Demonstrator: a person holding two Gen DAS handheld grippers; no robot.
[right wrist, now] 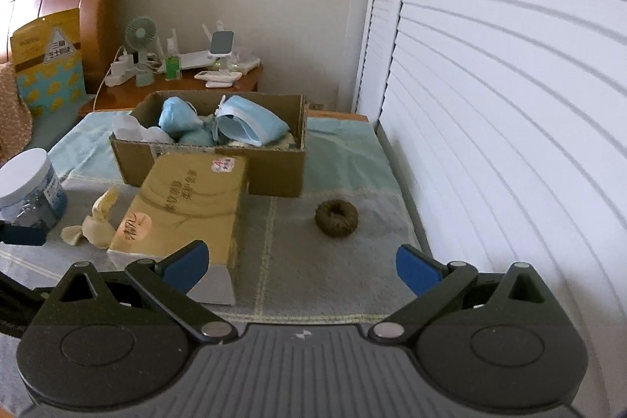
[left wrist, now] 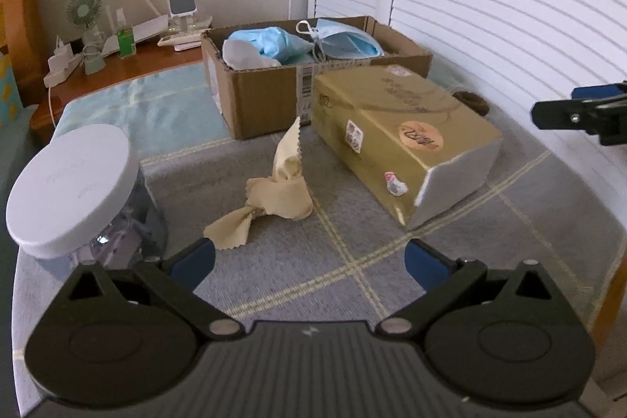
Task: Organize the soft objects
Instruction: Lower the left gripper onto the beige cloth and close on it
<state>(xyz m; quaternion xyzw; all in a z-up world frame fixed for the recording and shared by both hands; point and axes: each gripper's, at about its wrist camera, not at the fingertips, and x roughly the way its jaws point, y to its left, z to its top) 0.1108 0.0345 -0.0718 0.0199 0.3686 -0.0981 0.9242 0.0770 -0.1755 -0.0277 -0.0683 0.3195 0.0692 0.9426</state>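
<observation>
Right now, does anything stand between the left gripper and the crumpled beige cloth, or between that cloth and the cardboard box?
Nothing visible does. The left gripper is open, with only bare table cover between it and the beige cloth. The cardboard box sits just behind the cloth; the gold tissue pack lies to its right, off the line.

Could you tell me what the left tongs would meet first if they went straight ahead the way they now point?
Most likely the crumpled beige cloth, which lies on the table just ahead of the open left tongs and slightly to their left. Past it stands the cardboard box. Depth is hard to judge in this fisheye view.
</observation>
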